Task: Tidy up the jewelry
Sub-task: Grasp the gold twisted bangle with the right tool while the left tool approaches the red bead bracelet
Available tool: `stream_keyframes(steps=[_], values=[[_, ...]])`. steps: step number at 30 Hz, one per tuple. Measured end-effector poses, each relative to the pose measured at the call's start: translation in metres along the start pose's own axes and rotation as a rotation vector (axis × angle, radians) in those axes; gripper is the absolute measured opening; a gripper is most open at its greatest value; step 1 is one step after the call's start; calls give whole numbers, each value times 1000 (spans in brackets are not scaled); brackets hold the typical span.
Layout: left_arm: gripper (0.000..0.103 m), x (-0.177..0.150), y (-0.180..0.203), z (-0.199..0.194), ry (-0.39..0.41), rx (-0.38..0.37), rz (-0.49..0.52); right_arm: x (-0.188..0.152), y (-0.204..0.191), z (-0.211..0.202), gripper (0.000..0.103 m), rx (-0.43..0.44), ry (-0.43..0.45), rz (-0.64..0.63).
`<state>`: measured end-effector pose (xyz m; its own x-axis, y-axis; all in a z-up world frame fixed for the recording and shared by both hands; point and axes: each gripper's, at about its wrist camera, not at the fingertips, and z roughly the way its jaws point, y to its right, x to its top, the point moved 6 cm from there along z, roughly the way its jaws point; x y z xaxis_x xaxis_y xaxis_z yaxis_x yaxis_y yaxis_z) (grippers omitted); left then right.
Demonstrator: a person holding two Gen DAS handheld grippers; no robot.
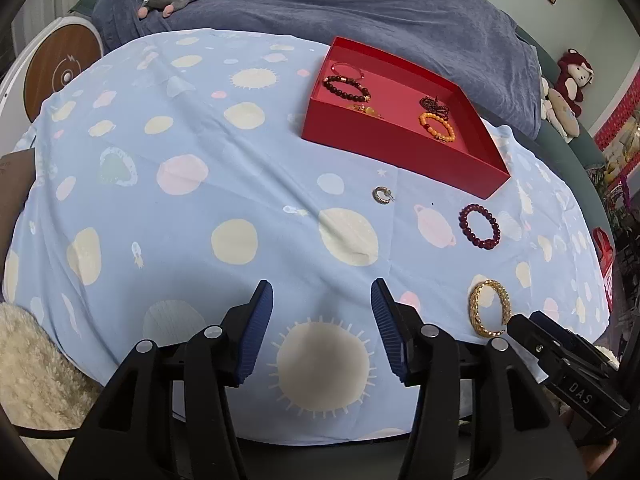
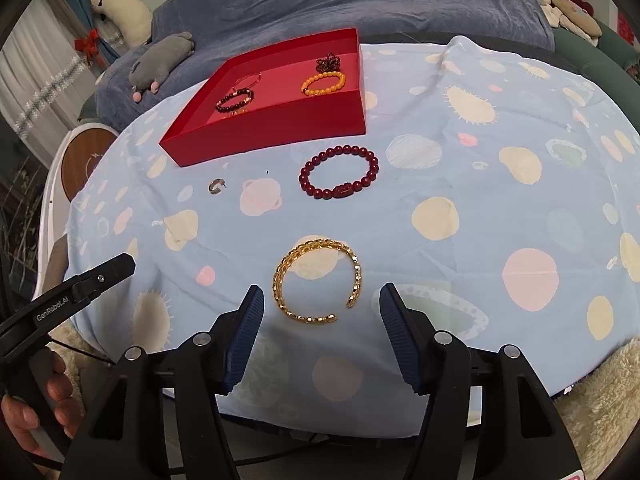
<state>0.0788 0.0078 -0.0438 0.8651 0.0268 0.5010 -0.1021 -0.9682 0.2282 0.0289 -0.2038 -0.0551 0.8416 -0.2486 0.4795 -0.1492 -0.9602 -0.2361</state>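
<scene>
The right gripper (image 2: 322, 300) gapes wide and empty at lower centre, the gold bangle (image 2: 318, 282) lying just ahead between its tips. Best to straddle one side of the band, close gently, then carry it to the red tray (image 2: 280, 128) at upper left. The left gripper (image 1: 322, 298) is likewise wide and empty.

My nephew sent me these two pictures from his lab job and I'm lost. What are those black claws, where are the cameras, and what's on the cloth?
Each claw is a hand-held gripper with its own camera looking along its fingers. One picture is from the left gripper, the other from the right gripper; both are open and hold nothing. On the spotted cloth lie a gold bangle, a dark red bead bracelet and a small silver earring. The red box already holds several bracelets.
</scene>
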Motion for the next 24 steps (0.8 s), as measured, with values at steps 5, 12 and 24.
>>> stream_keyframes(steps=[5,12,24], values=[[49,-2,-1,1,-5,9,-1,-2,-5,8,59,-11,-15,-13],[50,-5,0,2,-7,14,14,-2,-13,23,60,-44,-40,-45],[52,-6,3,5,-17,18,28,1,-18,36,56,-139,-28,-120]])
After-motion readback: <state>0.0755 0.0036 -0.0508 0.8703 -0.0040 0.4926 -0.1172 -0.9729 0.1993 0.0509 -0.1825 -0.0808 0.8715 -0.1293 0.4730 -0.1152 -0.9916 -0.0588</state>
